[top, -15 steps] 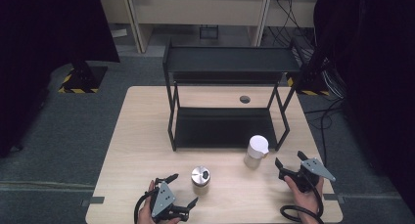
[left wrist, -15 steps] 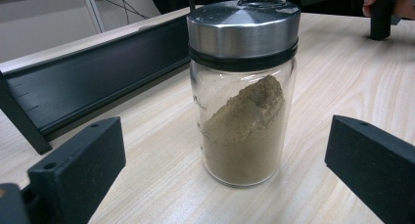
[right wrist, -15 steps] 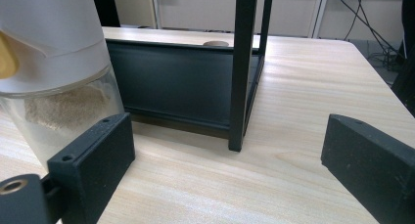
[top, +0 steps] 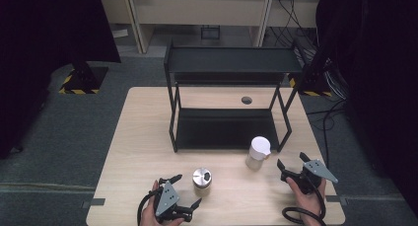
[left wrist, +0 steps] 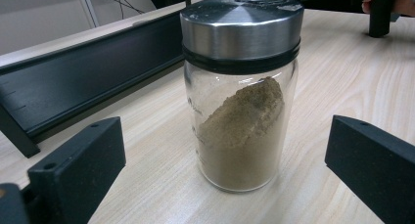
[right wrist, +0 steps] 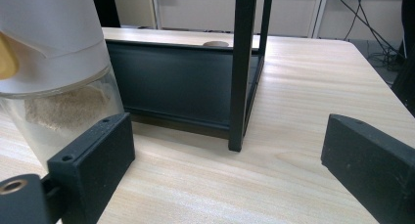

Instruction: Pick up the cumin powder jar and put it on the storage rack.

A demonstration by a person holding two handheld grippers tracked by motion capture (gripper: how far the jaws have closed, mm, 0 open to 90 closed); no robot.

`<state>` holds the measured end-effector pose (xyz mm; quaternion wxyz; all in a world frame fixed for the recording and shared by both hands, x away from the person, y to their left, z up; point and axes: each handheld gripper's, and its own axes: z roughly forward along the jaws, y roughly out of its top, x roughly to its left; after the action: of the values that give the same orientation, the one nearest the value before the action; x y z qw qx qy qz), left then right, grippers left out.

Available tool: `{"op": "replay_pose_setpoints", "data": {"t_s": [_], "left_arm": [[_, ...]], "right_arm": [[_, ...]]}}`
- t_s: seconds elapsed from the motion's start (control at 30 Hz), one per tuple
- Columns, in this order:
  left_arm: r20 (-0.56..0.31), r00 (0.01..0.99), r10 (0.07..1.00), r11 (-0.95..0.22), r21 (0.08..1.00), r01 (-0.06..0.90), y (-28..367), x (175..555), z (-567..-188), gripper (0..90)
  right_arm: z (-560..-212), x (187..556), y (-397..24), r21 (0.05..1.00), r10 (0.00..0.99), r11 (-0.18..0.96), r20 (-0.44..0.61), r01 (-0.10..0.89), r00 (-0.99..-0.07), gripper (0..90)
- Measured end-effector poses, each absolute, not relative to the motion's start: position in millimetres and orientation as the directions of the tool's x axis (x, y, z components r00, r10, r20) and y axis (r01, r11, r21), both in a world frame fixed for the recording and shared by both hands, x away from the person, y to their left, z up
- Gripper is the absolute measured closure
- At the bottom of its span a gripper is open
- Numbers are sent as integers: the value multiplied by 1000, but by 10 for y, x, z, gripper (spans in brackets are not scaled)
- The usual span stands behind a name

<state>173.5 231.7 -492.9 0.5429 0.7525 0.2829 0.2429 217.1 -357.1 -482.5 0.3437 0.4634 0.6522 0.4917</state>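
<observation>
A glass jar [left wrist: 241,101] with a brushed-metal lid, roughly half full of brown powder heaped to one side, stood at the near middle of the table [top: 133,137], just beyond my wide-open left gripper [top: 190,191]. To its right, a white-lidded jar [top: 258,153] of pale powder stood near the black shelf rack [top: 231,68], left of my right gripper [top: 291,168], jaws wide and empty.

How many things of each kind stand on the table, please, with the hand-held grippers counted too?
Jars with powder: 2, the metal-lidded jar and the white-lidded jar
Black shelf racks: 1, the rack
Grippers: 2, the left gripper and the right gripper, both open
Total: 5
</observation>
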Motion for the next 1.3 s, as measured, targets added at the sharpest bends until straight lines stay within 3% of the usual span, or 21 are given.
{"op": "replay_pose_setpoints", "data": {"t_s": [0.97,1.17,1.3], "left_arm": [[35,731,682,-247,951,185,2072,1945,-4900,13],[41,731,681,-262,946,190,1973,2025,-4875,46],[40,730,683,-264,945,195,1938,2062,-4868,115]], "right_arm": [[-4814,2182,-3567,958,941,93,4,272,-338,59],[-4814,2183,-3571,958,941,92,6,272,-339,58],[-4815,2182,-3569,958,940,96,3,270,-342,59]]}}
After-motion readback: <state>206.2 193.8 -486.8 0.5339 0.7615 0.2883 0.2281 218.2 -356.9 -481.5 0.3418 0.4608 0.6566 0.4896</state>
